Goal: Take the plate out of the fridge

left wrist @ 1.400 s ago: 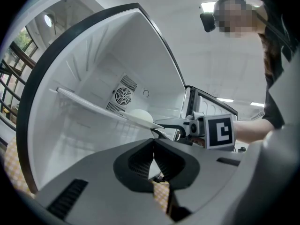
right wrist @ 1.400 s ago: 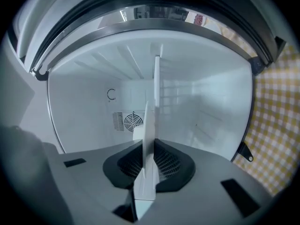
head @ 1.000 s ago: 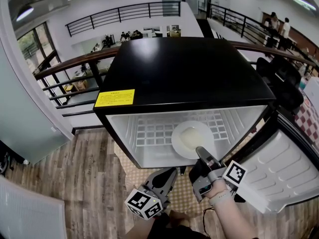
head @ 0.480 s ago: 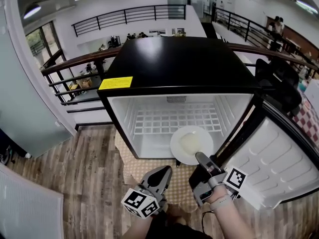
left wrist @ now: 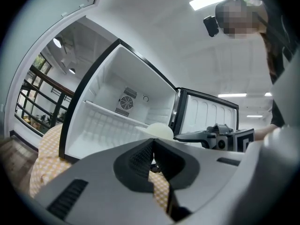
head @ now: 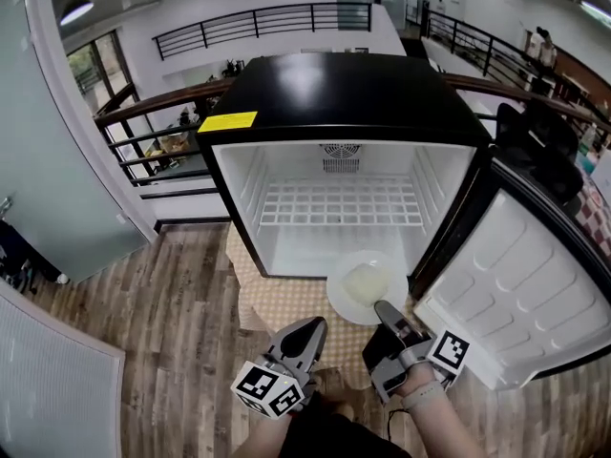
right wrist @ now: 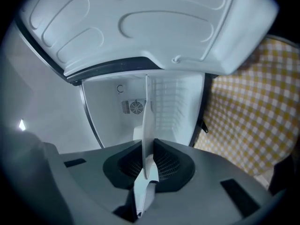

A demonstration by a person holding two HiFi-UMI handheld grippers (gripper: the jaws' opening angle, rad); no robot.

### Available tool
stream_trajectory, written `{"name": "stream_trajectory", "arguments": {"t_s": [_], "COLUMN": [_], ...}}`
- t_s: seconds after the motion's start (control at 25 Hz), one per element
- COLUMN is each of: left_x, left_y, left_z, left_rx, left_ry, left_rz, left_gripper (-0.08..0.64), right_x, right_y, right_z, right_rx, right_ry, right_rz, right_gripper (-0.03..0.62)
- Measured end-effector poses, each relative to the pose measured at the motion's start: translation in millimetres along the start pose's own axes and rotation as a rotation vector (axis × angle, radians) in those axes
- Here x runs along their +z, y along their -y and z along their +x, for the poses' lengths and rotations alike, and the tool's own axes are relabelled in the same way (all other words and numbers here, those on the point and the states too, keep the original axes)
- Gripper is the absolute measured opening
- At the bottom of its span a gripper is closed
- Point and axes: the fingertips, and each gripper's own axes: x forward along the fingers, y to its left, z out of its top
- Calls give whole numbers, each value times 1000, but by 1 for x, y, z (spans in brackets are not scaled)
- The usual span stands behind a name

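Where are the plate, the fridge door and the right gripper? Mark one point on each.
plate (head: 361, 281), head view, centre of its white face.
fridge door (head: 520, 284), head view, its white inner lining.
right gripper (head: 385, 309), head view, between its fingers, shut on the plate's rim.

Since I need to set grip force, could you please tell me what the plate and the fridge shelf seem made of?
The plate looks like glazed white ceramic, possibly melamine: smooth, opaque, thin-edged. The fridge shelf looks like white-coated wire or plastic: an open grid of thin bars.
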Motion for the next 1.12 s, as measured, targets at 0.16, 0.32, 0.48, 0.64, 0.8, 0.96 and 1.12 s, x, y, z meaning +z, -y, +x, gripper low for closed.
{"name": "stream_trajectory", "arguments": {"t_s": [0.16, 0.32, 0.48, 0.64, 0.8, 0.96, 1.12], "left_x": [-5, -5, -4, -6, -8, -12, -21], "left_y": [7, 12, 14, 19, 26, 29, 33], "left_z": [-7, -10, -15, -19, -29, -51, -77], "left_rx": [5, -2, -3, -11, -26, -10, 9], "left_ry": [-8, -10, -9, -19, -21, -15, -33], "left_rz": [0, 7, 14, 13, 13, 0, -15], "left_gripper": [9, 9, 9, 9, 9, 9, 9], "right_x": [-7, -11, -16, -23, -33, -49, -71], "right_y": [11, 18, 23, 27, 30, 39, 46], "right_z": [-16, -28, -36, -42, -53, -68, -84], "right_rx": [-18, -22, -24, -16, -3, -19, -32], "right_ry": [-5, -12, -20, -22, -22, -28, -40], "right_rz": [4, -8, -14, -12, -18, -26, -21], "right_gripper": [58, 58, 58, 58, 58, 58, 58]}}
